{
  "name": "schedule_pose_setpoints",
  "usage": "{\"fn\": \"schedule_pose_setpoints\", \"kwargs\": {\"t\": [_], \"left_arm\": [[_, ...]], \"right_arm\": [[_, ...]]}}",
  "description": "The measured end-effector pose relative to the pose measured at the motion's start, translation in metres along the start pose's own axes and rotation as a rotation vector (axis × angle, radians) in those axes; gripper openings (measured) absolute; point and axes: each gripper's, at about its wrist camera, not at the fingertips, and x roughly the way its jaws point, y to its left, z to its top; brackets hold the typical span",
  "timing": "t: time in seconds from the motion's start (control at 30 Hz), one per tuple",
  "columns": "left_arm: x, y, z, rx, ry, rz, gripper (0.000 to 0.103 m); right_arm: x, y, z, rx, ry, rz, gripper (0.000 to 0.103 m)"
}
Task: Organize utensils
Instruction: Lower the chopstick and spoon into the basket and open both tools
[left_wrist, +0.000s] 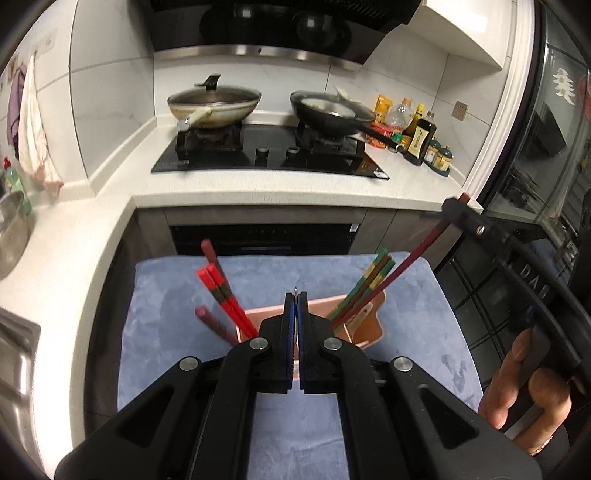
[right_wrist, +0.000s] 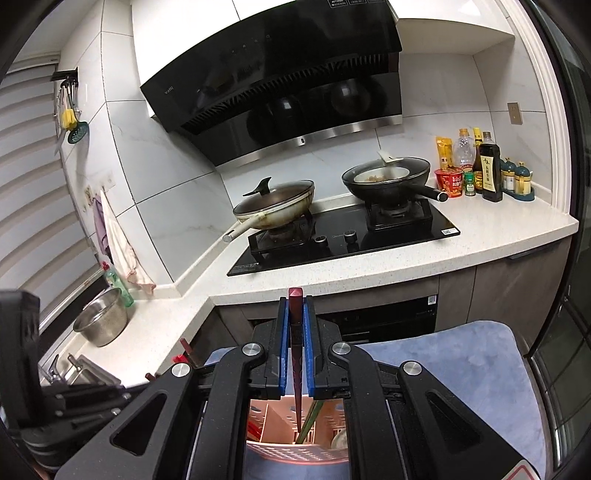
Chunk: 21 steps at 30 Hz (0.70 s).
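Right tongs (right_wrist: 295, 332) are clamped on a dark red chopstick (right_wrist: 296, 354), its tip hanging just above the pink utensil holder (right_wrist: 295, 452) on the blue cloth (right_wrist: 461, 369). Left tongs (left_wrist: 295, 325) are pressed together, empty, near the holder's rim beside red chopsticks (left_wrist: 221, 295).

Holder (left_wrist: 364, 330): pink, perforated wall. Cloth (left_wrist: 166, 295) beneath it: plain blue-grey. Chopsticks: one set bright red (left_wrist: 221, 291) with dark bands; one set (left_wrist: 373, 280) banded green, brown and yellow; one maroon chopstick (right_wrist: 296, 343) with a faint pattern on its shaft. Both grippers black, fingers (right_wrist: 283, 354) lined blue. Counter (left_wrist: 258, 192): white, speckled. Hob (left_wrist: 266, 157): glossy black. Left pan (right_wrist: 275, 208) cream, right pan (right_wrist: 388, 177) black.
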Motion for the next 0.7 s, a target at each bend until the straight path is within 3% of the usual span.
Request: {"fn": "schedule_pose_setpoints", "kwargs": {"t": [0.5,0.53,0.63,0.7], "left_arm": [[0.045,0.017,-0.006,-0.048,-0.004,0.036,0.002],[0.045,0.017,-0.006,-0.052,-0.005,0.040,0.006],[0.041,0.019,-0.006,-0.064,-0.026,0.056,0.035],[0.035,0.019,-0.007,-0.065,-0.044,0.059,0.036]], "right_arm": [[0.025,-0.007,-0.020,0.002,0.093,-0.006,0.008],[0.024,-0.007,-0.021,0.002,0.093,-0.011,0.008],[0.022,-0.006,-0.022,0.001,0.089,-0.019,0.012],[0.019,-0.006,-0.022,0.005,0.092,-0.018,0.017]]}}
